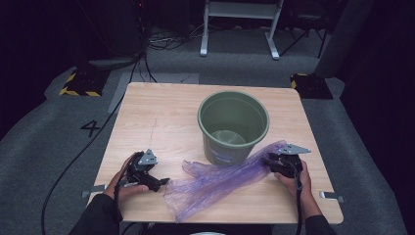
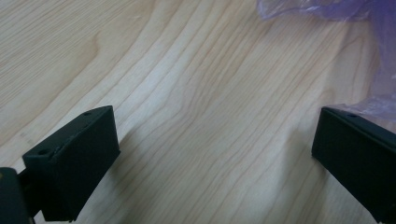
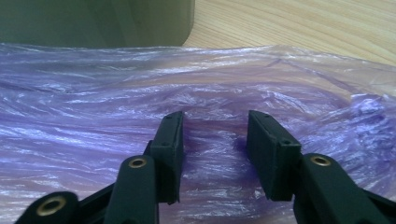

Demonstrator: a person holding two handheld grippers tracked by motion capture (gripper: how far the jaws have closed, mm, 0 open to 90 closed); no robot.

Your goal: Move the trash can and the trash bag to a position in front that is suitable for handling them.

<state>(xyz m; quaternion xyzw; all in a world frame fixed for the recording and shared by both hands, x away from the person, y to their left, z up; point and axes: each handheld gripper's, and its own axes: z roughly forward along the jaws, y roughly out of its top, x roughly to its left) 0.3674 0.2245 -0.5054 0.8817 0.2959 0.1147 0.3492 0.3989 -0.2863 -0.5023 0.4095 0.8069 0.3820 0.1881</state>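
Where the purple plastic bag (image 1: 215,182) lies on the pale wood-grain surface (image 1: 161,122), its long axis runs on a diagonal in the high view, from the near edge at centre up toward the far right. The broad crumpled end sits nearest the person; the narrower end reaches the right tool (image 1: 272,161). The midsection passes just in front of the green bucket (image 1: 233,126), at its base.

Bag: thin translucent film, violet, glossy, heavily wrinkled, flattened into a loose strip. In the right gripper view the film (image 3: 196,93) shows fine lengthwise creases with white highlights.

Bucket: olive green, round, tapering downward, upright, mouth open to the top, smooth matte plastic, pale label on the near wall.

Right tool (image 3: 215,154): black jaws part-way closed, standing directly over the bag with film in the gap between them. Pads are not seen pressing the film; a clear gap remains.

Left tool (image 1: 159,182): held low over the surface at the near left, jaws pointing toward the bag's broad end. In the left gripper view (image 2: 215,158) the jaws stand wide apart over bare wood, nothing between them; the bag's edge (image 2: 327,9) lies just beyond the right-hand jaw, and whether it touches I cannot tell.
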